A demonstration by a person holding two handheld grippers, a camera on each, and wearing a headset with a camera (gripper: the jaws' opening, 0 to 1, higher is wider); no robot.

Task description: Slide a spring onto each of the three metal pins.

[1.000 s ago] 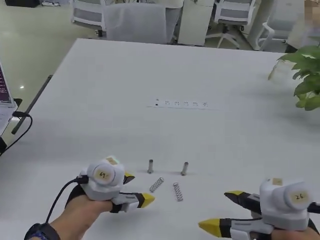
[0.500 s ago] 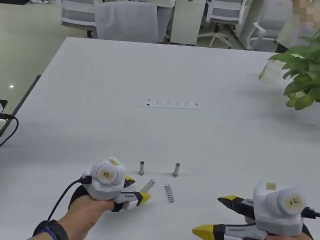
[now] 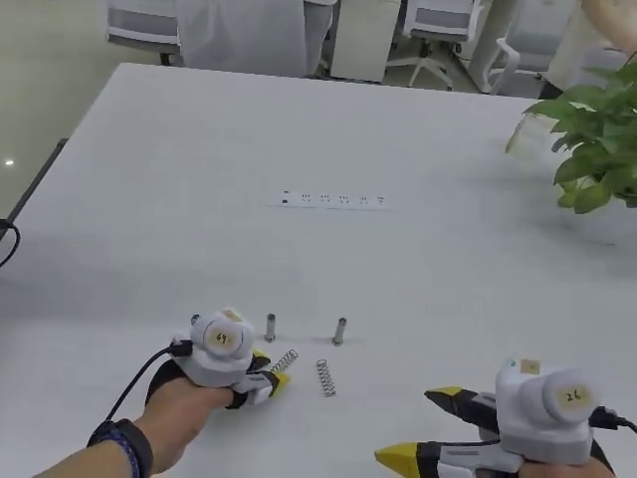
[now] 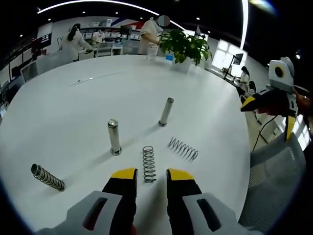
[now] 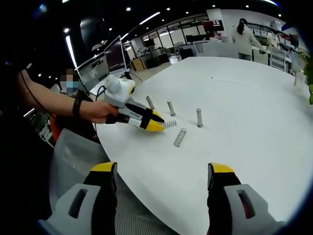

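Note:
Two bare metal pins (image 3: pixel 270 327) (image 3: pixel 339 331) stand upright on the white table (image 3: pixel 299 149). The pins (image 4: pixel 113 137) (image 4: pixel 166 111) show again in the left gripper view, and farther left a third pin (image 4: pixel 47 177) has coils around it. One loose spring (image 4: pixel 148 164) lies with its near end between the yellow fingertips of my left gripper (image 4: pixel 151 175), which is open and low over the table. A second spring (image 4: pixel 183 148) lies to its right. In the head view these springs (image 3: pixel 286 359) (image 3: pixel 324 377) lie just in front of the pins. My right gripper (image 3: pixel 416 426) (image 5: pixel 161 169) hovers wide open at the near right, holding nothing.
A flush outlet strip (image 3: pixel 333 200) sits mid-table. A leafy plant (image 3: pixel 592 149) stands at the right edge. Office chairs (image 3: pixel 438 25) line the far end. The left gripper's black cable (image 3: pixel 129 388) trails toward the near table edge.
My left gripper has moved right toward the pins, so the nearer spring's end now lies between its fingertips, which stand closer together. The head camera shifted. The right gripper has barely moved.

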